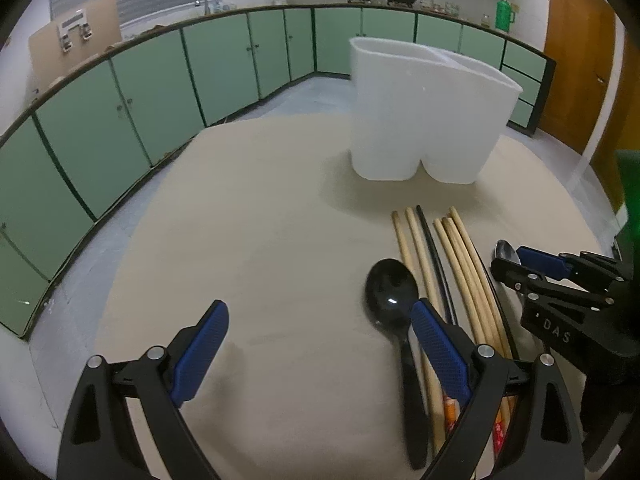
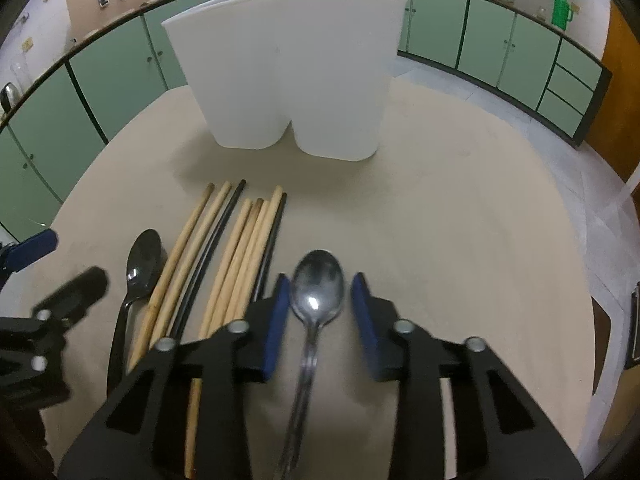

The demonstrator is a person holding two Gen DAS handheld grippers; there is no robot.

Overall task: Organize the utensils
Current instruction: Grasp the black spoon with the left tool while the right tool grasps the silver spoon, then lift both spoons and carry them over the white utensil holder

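A white two-compartment holder stands upright at the far side of the beige table. Several wooden and black chopsticks lie side by side in front of it. A black spoon lies left of them. A metal spoon lies to their right. My left gripper is open and empty, its right finger over the black spoon's neck. My right gripper is open, its fingers on either side of the metal spoon, apart from it.
Green cabinets with a countertop run around the room behind the table. A wooden door is at the right. A dark object lies at the table's right edge.
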